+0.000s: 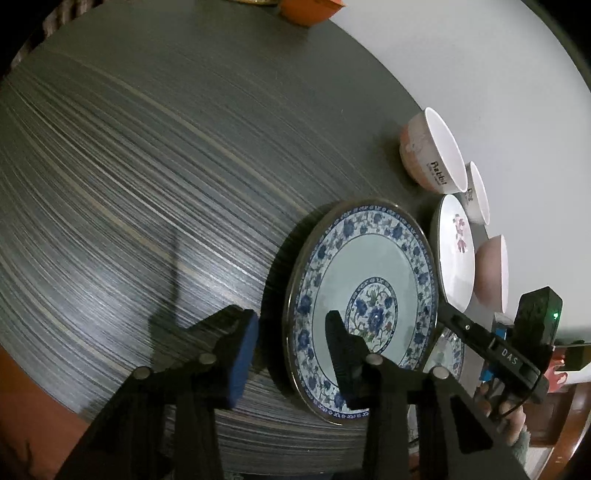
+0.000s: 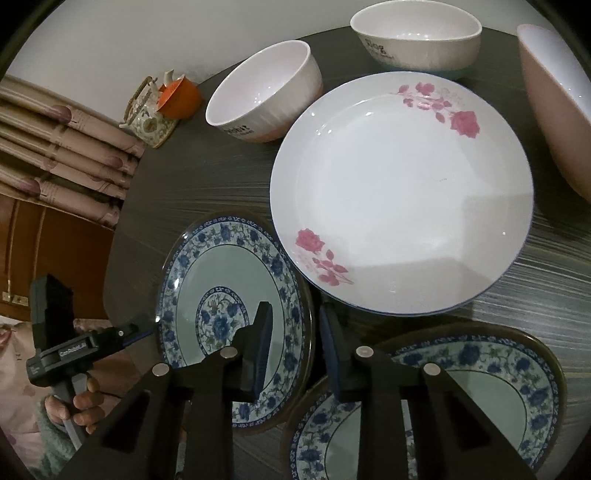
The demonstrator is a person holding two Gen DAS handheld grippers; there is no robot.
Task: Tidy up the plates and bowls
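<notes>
Blue-patterned plate (image 2: 236,325), rose plate (image 2: 402,192) beside, bowls (image 2: 264,92) behind

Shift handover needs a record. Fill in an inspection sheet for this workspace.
Surface: dark streaked table, bare on the left gripper's side.
Job's things: blue-patterned plate, its edge over a second blue-patterned plate; rose plate; three bowls, upright and unstacked.
Clutter: orange pot and patterned teapot at the table's far edge.
Grippers: left gripper open, straddling one rim of the first blue plate; right gripper straddles the opposite rim, jaws narrow, contact unclear.
Cables: nothing seen.
Surroundings: white wall, folded pinkish fabric, wooden furniture.
</notes>
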